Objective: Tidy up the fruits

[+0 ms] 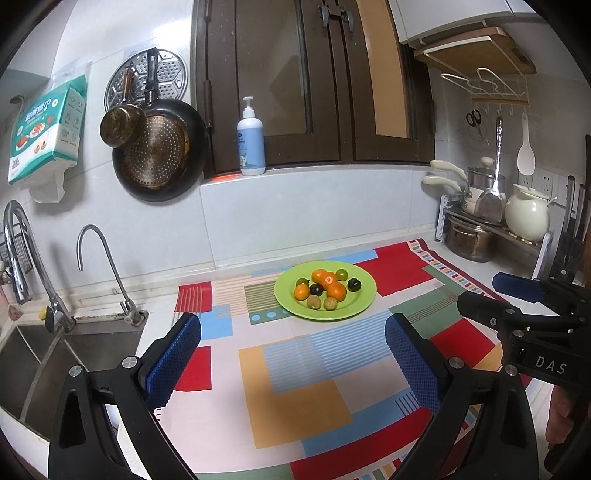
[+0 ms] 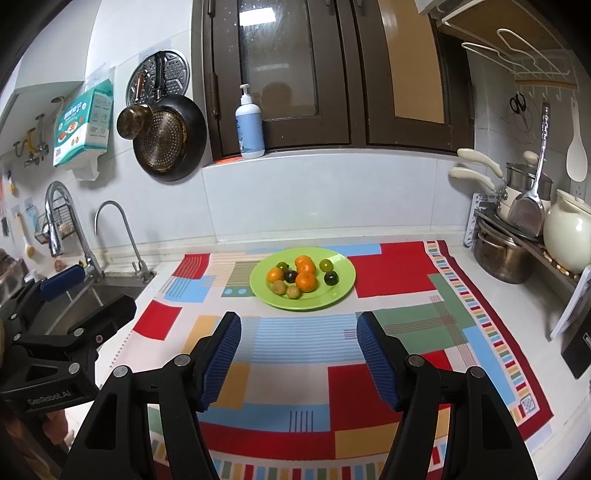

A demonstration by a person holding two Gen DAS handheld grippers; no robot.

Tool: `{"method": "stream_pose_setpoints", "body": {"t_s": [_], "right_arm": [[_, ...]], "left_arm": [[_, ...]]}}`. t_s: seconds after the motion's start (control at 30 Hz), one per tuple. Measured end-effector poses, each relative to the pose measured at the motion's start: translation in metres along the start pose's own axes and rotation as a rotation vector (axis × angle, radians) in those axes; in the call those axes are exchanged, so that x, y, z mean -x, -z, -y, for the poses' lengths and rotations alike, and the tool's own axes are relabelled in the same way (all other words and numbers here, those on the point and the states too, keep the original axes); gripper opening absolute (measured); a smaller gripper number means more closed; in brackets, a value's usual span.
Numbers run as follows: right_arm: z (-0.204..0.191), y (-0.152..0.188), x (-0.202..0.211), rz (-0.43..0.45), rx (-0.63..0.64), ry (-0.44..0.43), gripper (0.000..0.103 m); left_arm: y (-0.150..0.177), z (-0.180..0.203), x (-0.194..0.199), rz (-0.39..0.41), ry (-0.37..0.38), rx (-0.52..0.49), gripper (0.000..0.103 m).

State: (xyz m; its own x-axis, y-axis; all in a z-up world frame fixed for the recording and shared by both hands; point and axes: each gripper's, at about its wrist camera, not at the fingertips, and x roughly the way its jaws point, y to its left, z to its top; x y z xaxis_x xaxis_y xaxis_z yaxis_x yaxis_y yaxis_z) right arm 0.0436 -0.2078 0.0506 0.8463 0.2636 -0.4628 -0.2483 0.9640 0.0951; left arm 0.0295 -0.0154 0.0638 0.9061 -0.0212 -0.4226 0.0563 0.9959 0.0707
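Both grippers, left gripper (image 1: 291,354) and right gripper (image 2: 299,350), hang released near the green plate (image 2: 343,284) where the fruits (image 2: 301,277) sit mixed, so sorted-or-not isn't clear.

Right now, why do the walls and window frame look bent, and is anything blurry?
Left wrist view: fisheye lens bows the window frame; the green plate stays sharp. Right wrist view: same bending, dark corners, soft glare on the window glass.

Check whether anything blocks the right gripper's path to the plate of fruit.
Nothing visible does. The right gripper is open and empty, and only bare patterned cloth lies between its fingers and the green plate of fruit. The left gripper is off to the side.
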Motion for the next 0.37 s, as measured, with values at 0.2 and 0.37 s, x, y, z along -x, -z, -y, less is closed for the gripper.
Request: {"method": "stream_pose_setpoints", "body": {"t_s": [0.2, 0.37], "right_arm": [[-0.0008, 0.0012, -0.0025, -0.005, 0.002, -0.002, 0.066], [-0.0010, 0.0015, -0.0029, -0.006, -0.001, -0.003, 0.066]], "left_arm": [[-0.0002, -0.0001, -0.0005, -0.001, -0.002, 0.004, 0.102], [0.0001, 0.0001, -0.0026, -0.002, -0.004, 0.002, 0.102]]}}
